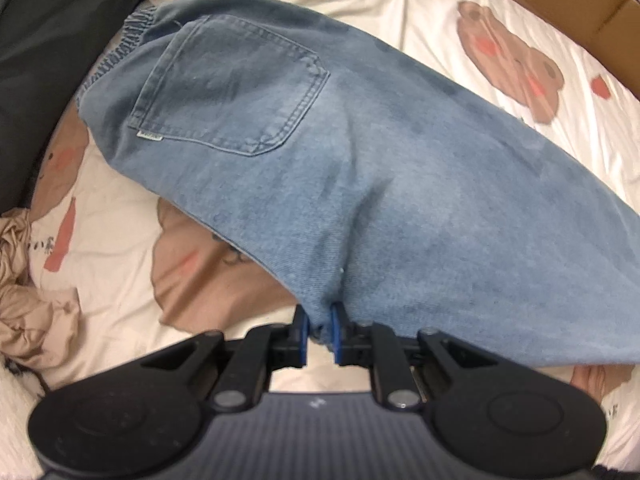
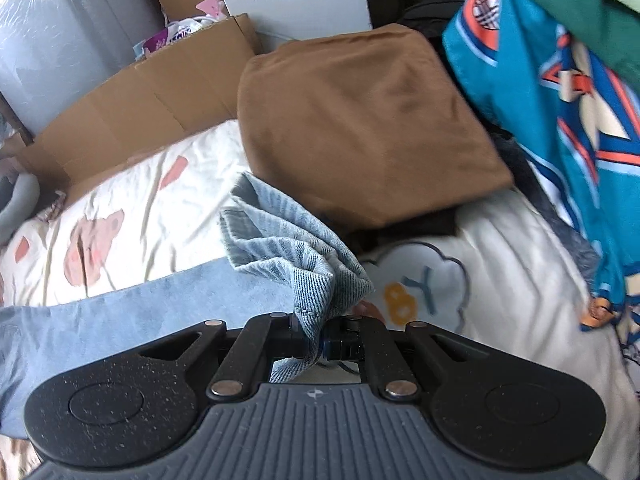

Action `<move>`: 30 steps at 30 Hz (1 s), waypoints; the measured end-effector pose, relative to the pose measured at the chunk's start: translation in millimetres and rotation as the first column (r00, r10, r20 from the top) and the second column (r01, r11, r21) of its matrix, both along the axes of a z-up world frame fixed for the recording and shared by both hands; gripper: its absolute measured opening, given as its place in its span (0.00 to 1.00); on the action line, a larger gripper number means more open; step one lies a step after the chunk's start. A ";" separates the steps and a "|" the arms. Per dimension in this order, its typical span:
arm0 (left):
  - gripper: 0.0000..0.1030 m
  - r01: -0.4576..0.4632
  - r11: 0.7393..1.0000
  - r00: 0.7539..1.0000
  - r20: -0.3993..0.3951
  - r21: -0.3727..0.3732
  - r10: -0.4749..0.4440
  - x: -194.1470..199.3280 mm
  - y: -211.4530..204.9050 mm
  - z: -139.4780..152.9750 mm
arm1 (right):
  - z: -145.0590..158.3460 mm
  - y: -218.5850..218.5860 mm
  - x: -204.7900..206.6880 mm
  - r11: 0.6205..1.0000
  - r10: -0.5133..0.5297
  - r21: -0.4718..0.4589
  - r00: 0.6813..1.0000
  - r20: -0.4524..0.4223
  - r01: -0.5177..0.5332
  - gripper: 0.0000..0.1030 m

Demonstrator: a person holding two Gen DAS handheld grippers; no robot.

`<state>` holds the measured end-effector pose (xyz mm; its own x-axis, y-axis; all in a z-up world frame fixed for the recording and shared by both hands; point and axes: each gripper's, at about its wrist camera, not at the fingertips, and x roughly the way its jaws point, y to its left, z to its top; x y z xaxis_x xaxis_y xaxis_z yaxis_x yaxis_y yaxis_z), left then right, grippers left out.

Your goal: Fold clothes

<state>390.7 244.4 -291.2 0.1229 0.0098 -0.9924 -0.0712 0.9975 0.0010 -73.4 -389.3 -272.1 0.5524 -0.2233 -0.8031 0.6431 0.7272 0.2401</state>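
Observation:
Light blue jeans (image 1: 360,160) lie across a cream bedsheet with a bear print (image 1: 112,280), back pocket up, elastic waistband at the upper left. My left gripper (image 1: 319,332) is shut on the near edge of the denim. In the right wrist view my right gripper (image 2: 318,340) is shut on a bunched hem of the jeans (image 2: 288,248), lifted off the bed, with the rest of the leg trailing to the left.
A folded brown garment (image 2: 360,120) lies just beyond the right gripper. A teal patterned garment (image 2: 560,120) hangs at the right. A cardboard box (image 2: 140,108) stands at the bed's far edge. A crumpled beige cloth (image 1: 28,300) and a black fabric (image 1: 48,60) lie left.

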 end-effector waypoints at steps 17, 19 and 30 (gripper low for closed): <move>0.11 0.029 0.999 1.000 -0.002 -0.031 -0.029 16.6 11.0 12.9 | -34.3 -11.7 -92.0 0.997 -0.066 0.045 0.995 -0.081 0.069 0.04; 0.11 0.037 0.999 0.999 -0.003 -0.030 -0.037 22.0 10.7 15.7 | -37.7 -12.8 -98.0 0.995 -0.079 0.055 0.993 -0.083 0.084 0.04; 0.11 0.040 0.999 0.999 -0.015 -0.019 -0.040 45.9 13.5 30.2 | -61.6 -21.2 -130.0 0.960 -0.208 0.164 0.971 -0.122 0.226 0.04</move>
